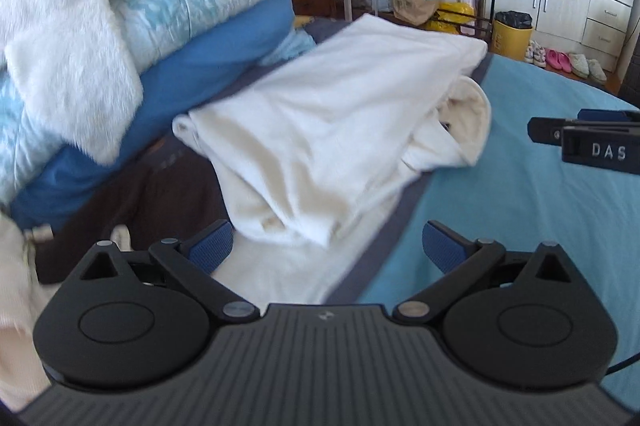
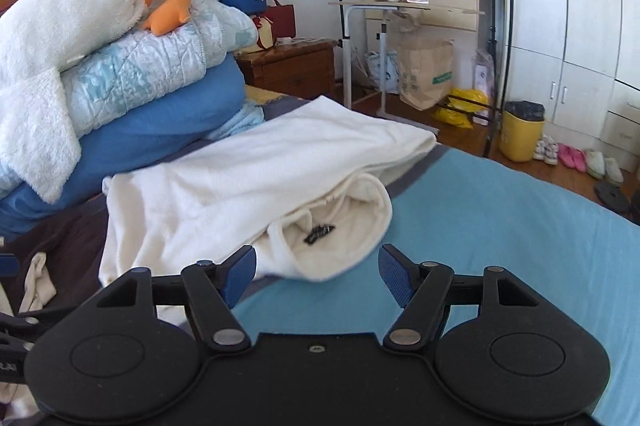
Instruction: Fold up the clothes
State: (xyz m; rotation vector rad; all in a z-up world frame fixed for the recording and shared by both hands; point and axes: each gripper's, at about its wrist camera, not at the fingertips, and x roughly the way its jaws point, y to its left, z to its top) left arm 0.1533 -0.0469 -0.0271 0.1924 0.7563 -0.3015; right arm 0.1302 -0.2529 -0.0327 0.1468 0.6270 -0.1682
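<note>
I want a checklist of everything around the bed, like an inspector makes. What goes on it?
Surface: bed with a light blue sheet, bare on the right side.
Job's things: white fleecy garment, partly folded, its neck label showing; it lies across the sheet's grey edge band.
Clutter: stack of bedding with a white plush toy on top; dark brown cloth at left.
Grippers: left gripper open, holding nothing, over the garment's near edge; right gripper open, holding nothing, just short of the collar.
Cables: thin black cable beside the left gripper.
Surroundings: yellow bin, paper bag, slippers, white wardrobe.
</note>
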